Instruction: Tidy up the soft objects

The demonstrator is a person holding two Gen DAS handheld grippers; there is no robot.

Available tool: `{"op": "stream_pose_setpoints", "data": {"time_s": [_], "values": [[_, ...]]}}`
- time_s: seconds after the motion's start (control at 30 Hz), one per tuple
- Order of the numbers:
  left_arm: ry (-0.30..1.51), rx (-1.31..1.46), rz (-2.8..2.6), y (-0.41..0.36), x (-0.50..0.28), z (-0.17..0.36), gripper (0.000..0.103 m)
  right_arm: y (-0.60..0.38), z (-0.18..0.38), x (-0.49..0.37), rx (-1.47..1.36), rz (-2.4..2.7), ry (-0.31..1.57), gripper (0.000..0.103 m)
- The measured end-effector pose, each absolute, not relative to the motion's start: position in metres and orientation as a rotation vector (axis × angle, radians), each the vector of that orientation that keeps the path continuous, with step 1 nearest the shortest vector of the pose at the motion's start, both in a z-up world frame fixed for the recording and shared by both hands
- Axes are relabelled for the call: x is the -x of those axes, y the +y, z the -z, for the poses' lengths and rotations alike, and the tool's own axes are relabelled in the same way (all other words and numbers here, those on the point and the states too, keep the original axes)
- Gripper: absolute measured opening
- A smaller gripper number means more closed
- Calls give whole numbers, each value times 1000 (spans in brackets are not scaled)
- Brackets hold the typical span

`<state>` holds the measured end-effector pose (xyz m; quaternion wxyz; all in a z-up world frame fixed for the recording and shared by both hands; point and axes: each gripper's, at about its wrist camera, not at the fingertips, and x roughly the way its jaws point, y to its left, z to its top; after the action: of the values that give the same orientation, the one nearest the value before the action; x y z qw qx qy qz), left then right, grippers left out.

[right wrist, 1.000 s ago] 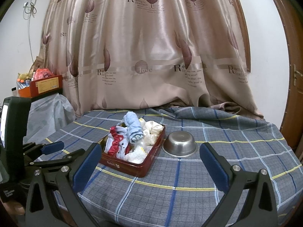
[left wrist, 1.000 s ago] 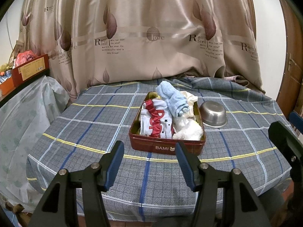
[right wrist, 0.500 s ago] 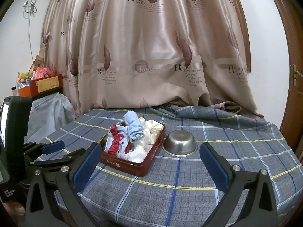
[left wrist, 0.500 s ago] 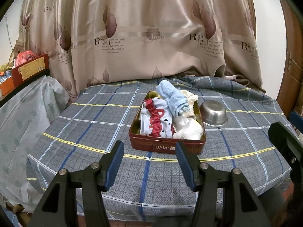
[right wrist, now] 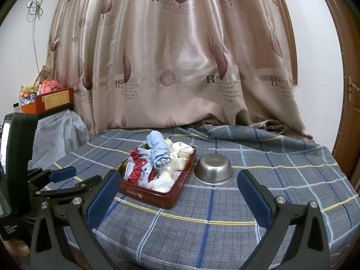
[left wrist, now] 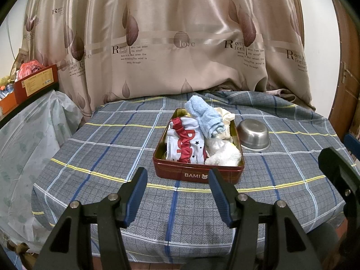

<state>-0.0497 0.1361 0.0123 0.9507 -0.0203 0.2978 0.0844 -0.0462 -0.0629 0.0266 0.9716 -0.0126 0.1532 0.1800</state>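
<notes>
A red tin box [left wrist: 198, 173] [right wrist: 157, 196] marked BAMI sits mid-table, full of soft items. A rolled light-blue towel [left wrist: 204, 115] [right wrist: 159, 150] lies on top, a white cloth with red trim [left wrist: 184, 142] [right wrist: 138, 168] at the left, a fluffy white piece [left wrist: 225, 156] at the front right and a cream cloth [right wrist: 182, 154] at the back. My left gripper [left wrist: 177, 193] is open and empty, above the table's near edge in front of the box. My right gripper [right wrist: 176, 196] is open wide and empty, near the front edge; the box and bowl show between its fingers.
A steel bowl [left wrist: 254, 135] [right wrist: 213, 168] stands just right of the box on the checked tablecloth [left wrist: 101, 153]. A beige curtain [left wrist: 180, 45] hangs behind the table. A plastic-covered surface [left wrist: 27, 139] and an orange carton [left wrist: 33, 83] are at the left. A wooden door [right wrist: 346, 90] is at the right.
</notes>
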Motion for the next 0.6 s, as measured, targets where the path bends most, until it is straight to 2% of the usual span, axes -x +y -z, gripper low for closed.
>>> {"op": "stream_pose_setpoints", "data": {"time_s": [0.6], "values": [[605, 39, -174, 135, 50, -12, 58, -64, -27, 46, 25, -365, 310, 102]]}}
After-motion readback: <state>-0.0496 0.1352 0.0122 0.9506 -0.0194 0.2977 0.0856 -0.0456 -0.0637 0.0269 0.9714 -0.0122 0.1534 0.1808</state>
